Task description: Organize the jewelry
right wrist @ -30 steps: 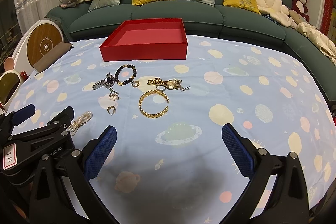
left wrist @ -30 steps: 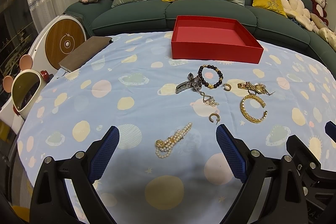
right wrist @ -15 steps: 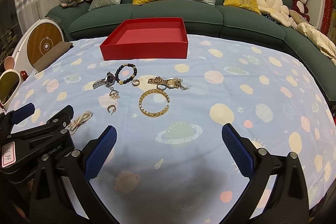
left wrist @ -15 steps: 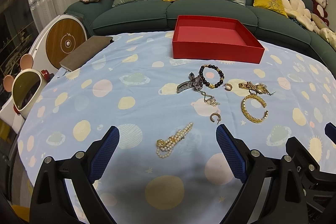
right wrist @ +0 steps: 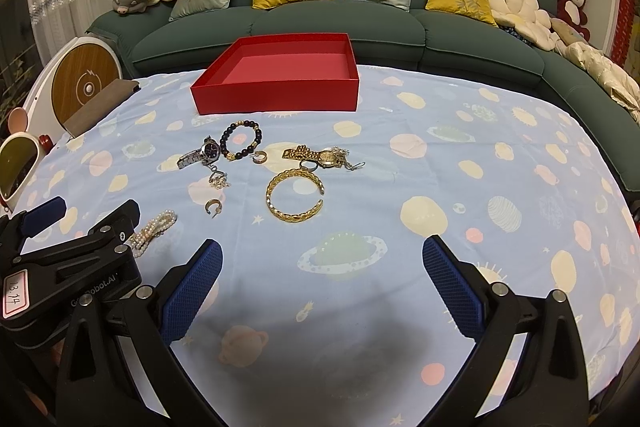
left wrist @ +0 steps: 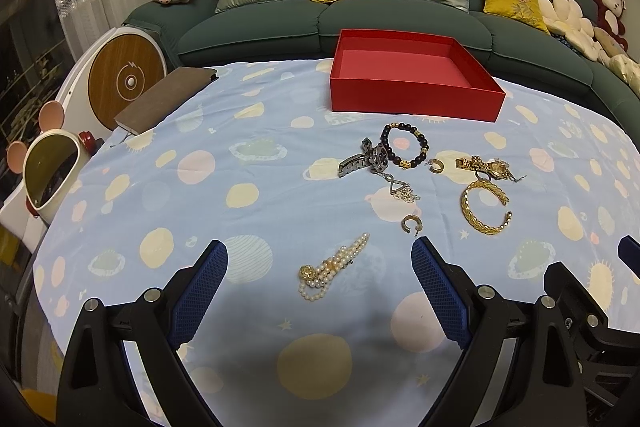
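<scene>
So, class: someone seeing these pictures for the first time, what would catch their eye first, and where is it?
The empty red box at the far side of the planet-print tablecloth, before the green sofa. Then the jewelry scattered in front of it, notably the gold bangle and the pearl bracelet lying ahead of the open left gripper.

A matt cloth tablecloth (left wrist: 248,163) carries a glossy gold-metal bangle (left wrist: 485,207), lustrous pearl bracelet (left wrist: 333,264) and matt red box (left wrist: 412,95) (cardboard, seemingly); gripper pads (left wrist: 199,293) look textured.
</scene>
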Available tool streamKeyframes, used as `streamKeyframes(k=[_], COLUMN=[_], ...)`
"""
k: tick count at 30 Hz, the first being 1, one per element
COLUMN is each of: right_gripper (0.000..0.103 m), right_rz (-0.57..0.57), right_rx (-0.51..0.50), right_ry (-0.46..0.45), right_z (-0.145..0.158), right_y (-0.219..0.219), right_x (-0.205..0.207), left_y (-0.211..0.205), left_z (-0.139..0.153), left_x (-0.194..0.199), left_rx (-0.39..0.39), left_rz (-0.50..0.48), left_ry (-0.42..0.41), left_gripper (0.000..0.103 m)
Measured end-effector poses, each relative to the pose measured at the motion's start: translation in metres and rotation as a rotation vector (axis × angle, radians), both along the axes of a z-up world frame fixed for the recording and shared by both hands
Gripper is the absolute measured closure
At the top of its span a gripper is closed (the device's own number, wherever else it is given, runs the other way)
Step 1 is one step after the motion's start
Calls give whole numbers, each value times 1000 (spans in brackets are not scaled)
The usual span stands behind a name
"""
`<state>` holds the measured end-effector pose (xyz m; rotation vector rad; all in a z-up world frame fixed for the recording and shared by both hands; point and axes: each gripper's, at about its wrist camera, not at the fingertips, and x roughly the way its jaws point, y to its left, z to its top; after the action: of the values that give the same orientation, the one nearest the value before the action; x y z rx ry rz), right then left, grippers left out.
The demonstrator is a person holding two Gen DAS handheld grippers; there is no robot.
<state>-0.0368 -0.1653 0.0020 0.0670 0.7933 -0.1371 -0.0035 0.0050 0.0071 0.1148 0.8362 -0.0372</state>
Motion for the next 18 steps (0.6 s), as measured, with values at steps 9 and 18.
streamKeyframes(k=[9,18], right_gripper=[5,5], right_rz=[0,0], right_rx=[0,0], right_ry=[0,0], right_z=[0,-1], right_y=[0,0], right_x=[0,0], left_y=[0,0], left_z=[0,0], left_x=[-1,-2], left_rx=[-1,-2], left_rz=[1,1], left_ry=[3,3], left_gripper=[13,13])
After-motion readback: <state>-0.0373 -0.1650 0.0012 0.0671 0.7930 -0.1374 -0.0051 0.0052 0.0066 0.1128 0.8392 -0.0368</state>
